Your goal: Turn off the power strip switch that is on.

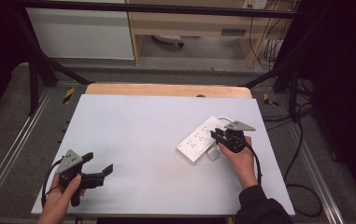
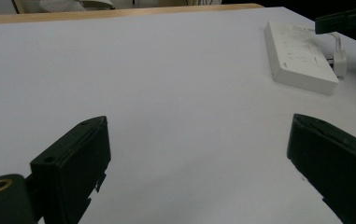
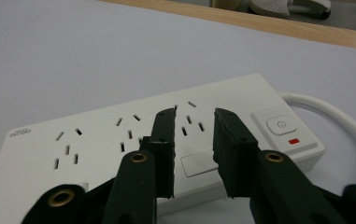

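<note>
The white plastic power strip, a long flat block with rows of sockets and a switch at one end, lies on the pale grey table top toward its right side, with its white cord trailing off behind. A small white plug rests just beside its near edge. The right gripper hovers low over the strip's socket face, jaws parted a little with nothing pinched between them (the gap frames a socket near the switch). The left gripper sits well apart at the table's near left, jaws spread wide and empty. The work in hand looks like plugging at the strip, with the plug now lying loose. The next move probably calls for lowering the right gripper onto the plug and closing squarely on its sides.
</note>
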`<action>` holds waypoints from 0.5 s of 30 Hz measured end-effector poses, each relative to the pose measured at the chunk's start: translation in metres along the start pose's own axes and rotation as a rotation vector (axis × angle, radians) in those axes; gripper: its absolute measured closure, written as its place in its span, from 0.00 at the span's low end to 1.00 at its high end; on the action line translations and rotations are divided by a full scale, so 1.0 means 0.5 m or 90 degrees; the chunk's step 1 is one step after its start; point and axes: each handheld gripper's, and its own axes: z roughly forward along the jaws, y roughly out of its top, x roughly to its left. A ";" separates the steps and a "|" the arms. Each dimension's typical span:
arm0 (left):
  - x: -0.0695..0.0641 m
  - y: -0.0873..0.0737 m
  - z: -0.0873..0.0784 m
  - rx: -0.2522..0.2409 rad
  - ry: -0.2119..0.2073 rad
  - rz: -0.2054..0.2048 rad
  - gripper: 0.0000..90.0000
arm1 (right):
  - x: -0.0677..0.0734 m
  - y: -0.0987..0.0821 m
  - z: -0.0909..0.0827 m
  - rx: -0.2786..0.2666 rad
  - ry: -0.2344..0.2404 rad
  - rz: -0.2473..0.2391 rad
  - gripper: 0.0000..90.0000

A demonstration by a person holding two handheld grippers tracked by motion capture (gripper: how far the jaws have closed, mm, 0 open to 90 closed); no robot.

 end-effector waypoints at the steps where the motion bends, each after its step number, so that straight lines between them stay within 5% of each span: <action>1: 0.000 0.000 0.000 0.000 0.000 0.000 0.07 | -0.001 0.001 -0.001 -0.001 0.000 0.002 0.74; 15: 0.003 -0.001 -0.001 0.001 -0.001 -0.009 0.07 | -0.002 0.029 -0.031 -0.046 -0.035 0.036 0.22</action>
